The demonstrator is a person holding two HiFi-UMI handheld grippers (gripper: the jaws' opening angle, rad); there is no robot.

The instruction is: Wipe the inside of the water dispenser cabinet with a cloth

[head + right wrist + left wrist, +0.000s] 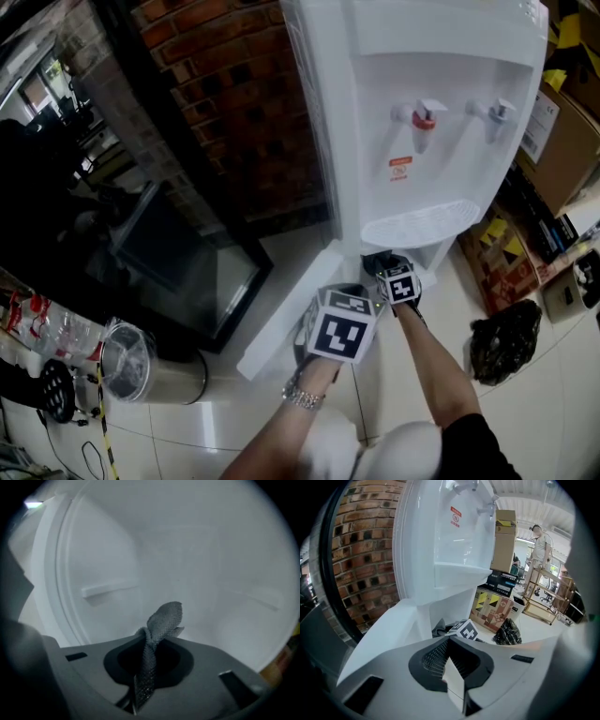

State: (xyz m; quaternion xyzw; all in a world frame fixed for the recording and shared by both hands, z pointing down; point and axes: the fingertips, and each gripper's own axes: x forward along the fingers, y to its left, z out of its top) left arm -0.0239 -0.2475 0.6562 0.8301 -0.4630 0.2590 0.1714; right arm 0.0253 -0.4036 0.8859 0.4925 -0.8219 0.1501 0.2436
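The white water dispenser (412, 112) stands against a brick wall, and its lower cabinet door (286, 314) is swung open to the left. My right gripper (398, 283) reaches into the cabinet opening under the drip tray. In the right gripper view it (153, 641) is shut on a grey mesh cloth (164, 618), whose bunched end sticks up before the white inner wall (187, 559). My left gripper (339, 325) hovers just outside, beside the door. Its jaws (452, 670) are shut with nothing between them. The left gripper view shows the right gripper's marker cube (464, 630) at the opening.
A steel bin (141, 366) stands at the lower left by a dark glass panel (187, 262). Cardboard boxes (502, 258) and a black bag (506, 339) sit right of the dispenser. A person (541, 543) stands far off by shelving.
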